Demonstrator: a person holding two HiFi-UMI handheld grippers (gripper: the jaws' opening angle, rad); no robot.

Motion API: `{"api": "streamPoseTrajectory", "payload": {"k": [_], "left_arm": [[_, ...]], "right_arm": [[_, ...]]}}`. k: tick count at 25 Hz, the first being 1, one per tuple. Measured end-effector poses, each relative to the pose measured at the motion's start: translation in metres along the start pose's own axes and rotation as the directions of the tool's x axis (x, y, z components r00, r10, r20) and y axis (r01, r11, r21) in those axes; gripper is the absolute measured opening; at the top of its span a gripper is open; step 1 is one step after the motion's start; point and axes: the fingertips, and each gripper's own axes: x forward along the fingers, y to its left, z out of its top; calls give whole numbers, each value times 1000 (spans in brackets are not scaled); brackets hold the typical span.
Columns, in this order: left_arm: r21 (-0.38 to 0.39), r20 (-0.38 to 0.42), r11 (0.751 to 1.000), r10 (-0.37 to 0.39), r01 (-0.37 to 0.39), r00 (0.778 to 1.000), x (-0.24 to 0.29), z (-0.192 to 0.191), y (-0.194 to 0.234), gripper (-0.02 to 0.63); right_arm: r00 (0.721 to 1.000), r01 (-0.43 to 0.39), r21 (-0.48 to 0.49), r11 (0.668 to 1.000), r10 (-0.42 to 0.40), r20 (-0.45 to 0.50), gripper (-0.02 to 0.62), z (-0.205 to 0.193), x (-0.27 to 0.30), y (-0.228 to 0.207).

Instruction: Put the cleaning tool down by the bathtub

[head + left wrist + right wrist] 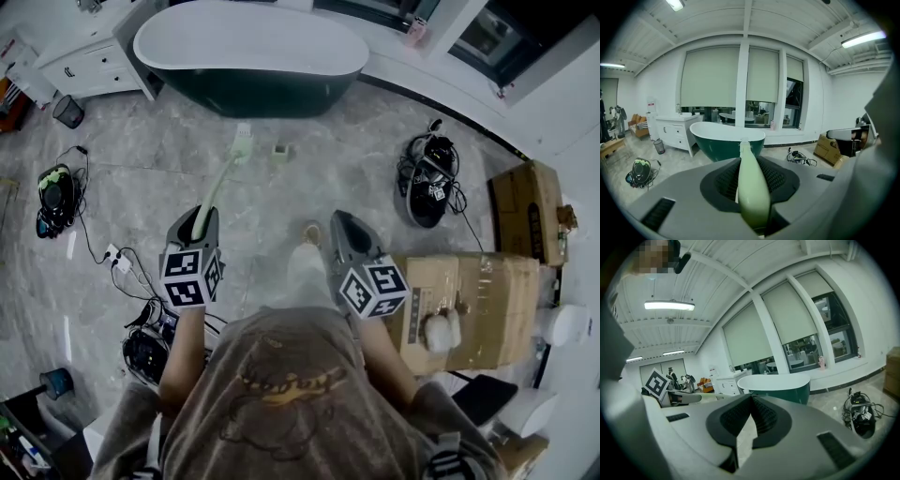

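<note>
Pale-green, smooth, tapered brush point(221, 181) is clamped between the ribbed dark pads point(723, 180) of the left gripper point(199, 223), bristled head aimed at the oval, green-walled tub point(267, 95). Right gripper point(751, 400) is seen closed, tips together, nothing held.

Pale green, that cleaning tool point(221, 178), over a grey marbled floor point(169, 159). The far bathtub point(262, 94) was dark green outside, white within. The left claw point(200, 217) and right claw point(339, 223) were grey, their cubes patterned in black-and-white squares. On the right, a brown cardboard box point(497, 291).
</note>
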Motion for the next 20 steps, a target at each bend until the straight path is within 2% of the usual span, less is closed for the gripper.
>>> {"api": "streamPoseTrajectory", "payload": {"k": [13, 20], "left_arm": [[-32, -36, 999, -10, 9, 999, 134, 67, -10, 109], [-39, -44, 999, 2, -3, 999, 204, 110, -26, 109]], "right_arm": [[999, -51, 12, 999, 51, -2, 0, 70, 120, -98], [996, -92, 10, 996, 92, 10, 0, 114, 170, -166]]}}
